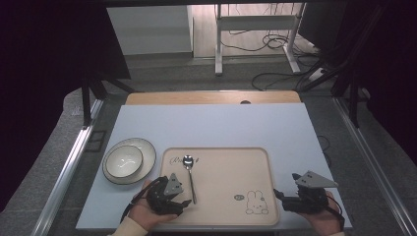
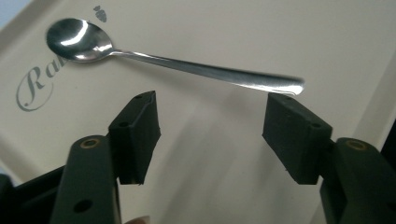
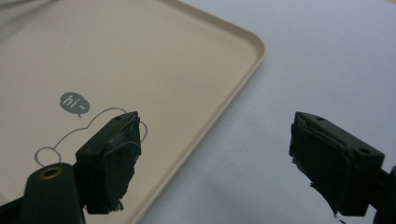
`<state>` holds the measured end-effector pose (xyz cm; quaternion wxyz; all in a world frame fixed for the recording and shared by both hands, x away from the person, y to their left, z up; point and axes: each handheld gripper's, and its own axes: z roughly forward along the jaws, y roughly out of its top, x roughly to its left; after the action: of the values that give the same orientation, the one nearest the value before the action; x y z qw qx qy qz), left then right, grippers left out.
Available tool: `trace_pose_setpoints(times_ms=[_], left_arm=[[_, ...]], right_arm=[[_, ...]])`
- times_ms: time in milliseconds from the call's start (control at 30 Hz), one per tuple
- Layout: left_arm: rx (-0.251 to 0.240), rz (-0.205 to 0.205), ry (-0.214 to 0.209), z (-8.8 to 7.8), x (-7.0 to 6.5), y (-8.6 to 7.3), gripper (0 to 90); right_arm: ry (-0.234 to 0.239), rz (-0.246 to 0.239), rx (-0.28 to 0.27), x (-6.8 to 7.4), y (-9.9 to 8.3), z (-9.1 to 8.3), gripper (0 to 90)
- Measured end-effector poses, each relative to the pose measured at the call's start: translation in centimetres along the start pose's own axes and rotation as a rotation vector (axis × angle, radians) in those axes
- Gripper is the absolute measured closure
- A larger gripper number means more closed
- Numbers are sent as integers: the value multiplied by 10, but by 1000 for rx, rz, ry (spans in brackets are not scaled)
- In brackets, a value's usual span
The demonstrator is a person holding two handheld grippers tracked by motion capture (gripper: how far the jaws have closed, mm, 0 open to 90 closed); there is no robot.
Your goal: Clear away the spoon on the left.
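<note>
So the spoon (image 2: 173,65) is lying flat on the beige tray (image 1: 221,216), just ahead of the left gripper (image 2: 212,135), bowl end off toward the left finger's far side and the handle tip sitting right above the right-hand finger (image 2: 294,135) in the left gripper view. The left fingers stand wide apart with nothing between them, not touching the spoon at all, so to me this reads as either a fresh set-down or a line-up for a pick; can't say which from this alone. If it's a pick, the next move probably needs the fingers brought down across the thin handle, since a flat spoon on a flat tray is a pain to get under. The right gripper (image 3: 212,163) is off at the tray's near right corner, fingers also spread wide and empty, one over the tray and one over the table (image 3: 327,56). Further out from the left fingers, on the far left, there's a bowl (image 1: 124,160) sitting on a plate (image 1: 145,151), so I'd guess the spoon has something to do with that. Writing-wise: cursive on the tray starting "Ra" (image 2: 35,86), the rest cut off, and a little "hi~" speech bubble (image 3: 74,103) by a rabbit line drawing (image 1: 256,202).
</note>
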<state>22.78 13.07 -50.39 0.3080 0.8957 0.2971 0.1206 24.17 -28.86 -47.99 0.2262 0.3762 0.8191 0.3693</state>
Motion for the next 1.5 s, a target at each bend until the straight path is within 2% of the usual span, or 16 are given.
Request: trace_pose_setpoints(times_ms=[133, 233, 433, 767, 933, 1167, 1300, 1500], left_arm=[[-17, -31, 6, -5, 5, 0, 303], [-22, -34, 24, -7, 8, -2, 288], [-41, -19, 50, -10, 9, -3, 273], [-131, 6, 115, -21, 9, 2, 256], [-129, 38, 140, -22, 6, 2, 255], [-139, 52, 165, -25, 7, 5, 254], [-155, 28, 192, -32, 8, 0, 249], [-183, -25, 260, -56, 8, -19, 248]], right_arm=[[-2, 1, -2, 0, 0, -1, 171], [-3, 4, -3, -1, 0, -1, 171], [-1, 3, -3, -1, 0, 0, 171], [-1, 21, -13, -7, -1, 2, 171], [7, 10, -12, -6, -3, 1, 171], [7, -6, -8, -5, -5, -1, 171], [-2, -19, -11, -1, -5, -4, 171], [-8, -19, -25, 2, -4, -8, 171]])
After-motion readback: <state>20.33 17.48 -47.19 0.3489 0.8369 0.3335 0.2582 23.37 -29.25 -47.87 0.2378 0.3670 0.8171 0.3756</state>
